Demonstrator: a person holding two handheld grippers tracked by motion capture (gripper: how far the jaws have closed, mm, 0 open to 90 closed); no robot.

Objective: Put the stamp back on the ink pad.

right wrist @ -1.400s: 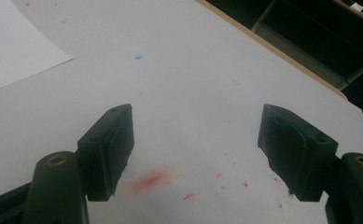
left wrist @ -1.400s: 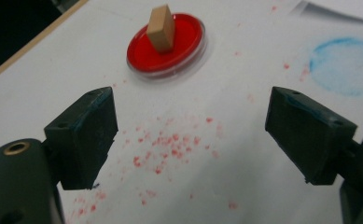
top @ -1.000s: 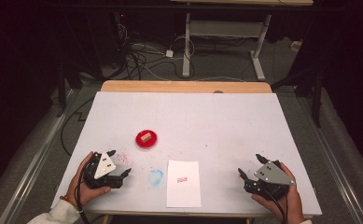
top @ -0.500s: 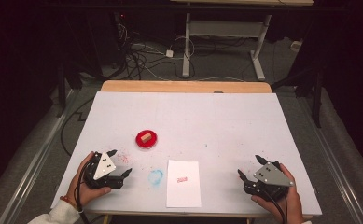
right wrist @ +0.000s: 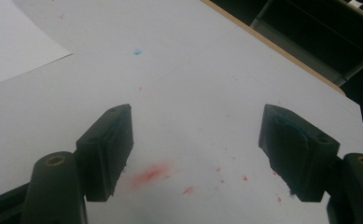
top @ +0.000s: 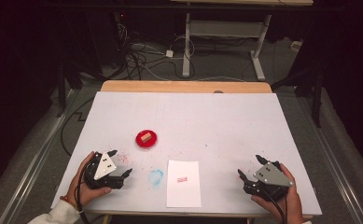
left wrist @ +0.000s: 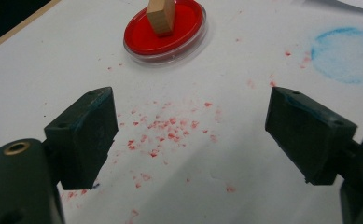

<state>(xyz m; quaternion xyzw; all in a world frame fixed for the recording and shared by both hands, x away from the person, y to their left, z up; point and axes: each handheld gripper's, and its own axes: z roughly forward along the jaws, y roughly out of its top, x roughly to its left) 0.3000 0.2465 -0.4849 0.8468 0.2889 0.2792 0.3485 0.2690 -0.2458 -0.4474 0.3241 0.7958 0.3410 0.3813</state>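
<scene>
Guessing the little wooden block (left wrist: 160, 17) in the red dish (left wrist: 137, 43) is light and stiff — pinch its flat sides — left claw (left wrist: 191, 135) and right claw (right wrist: 195, 149) both wide, empty.

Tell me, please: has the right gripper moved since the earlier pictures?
No, not noticeably. In the high view the right gripper sits at the same spot beside the white paper sheet, near the table's front edge, jaws open.
</scene>
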